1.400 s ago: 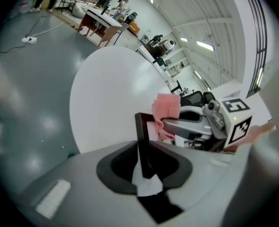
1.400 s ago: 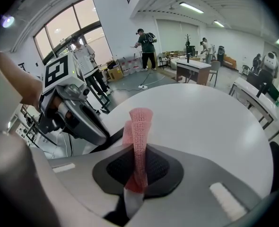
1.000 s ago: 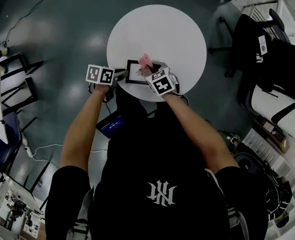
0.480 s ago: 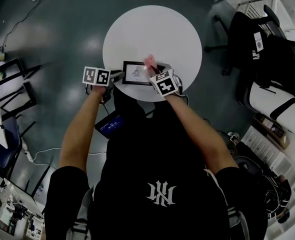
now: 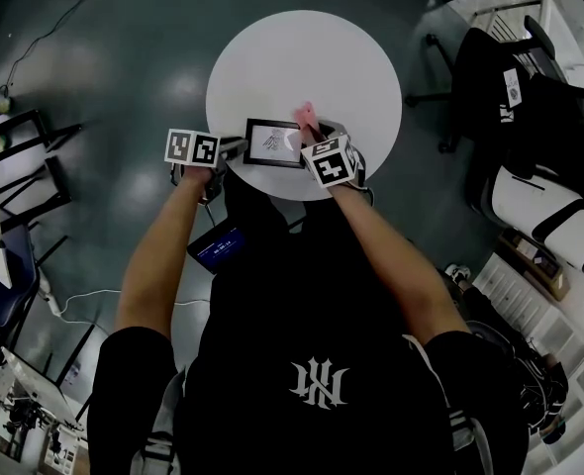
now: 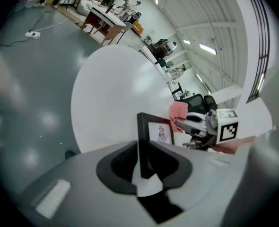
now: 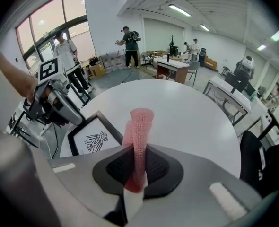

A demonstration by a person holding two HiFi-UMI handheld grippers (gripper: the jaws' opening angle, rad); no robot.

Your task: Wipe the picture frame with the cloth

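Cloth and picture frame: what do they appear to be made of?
Cloth: pink knitted or waffle-weave fabric, matte; a fine ribbed texture shows, and it folds in soft layers. Picture frame: black border with a dull finish, wood or plastic, cannot tell which. Inside is what looks like a white paper print with a black drawing. No clear reflection shows, so glazing is uncertain.

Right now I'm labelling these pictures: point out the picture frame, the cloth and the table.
picture frame [image 5: 274, 143], head view, middle of its print.
cloth [image 7: 138, 143], right gripper view, fold above the jaws.
table [image 5: 302, 57], head view, bare white top.
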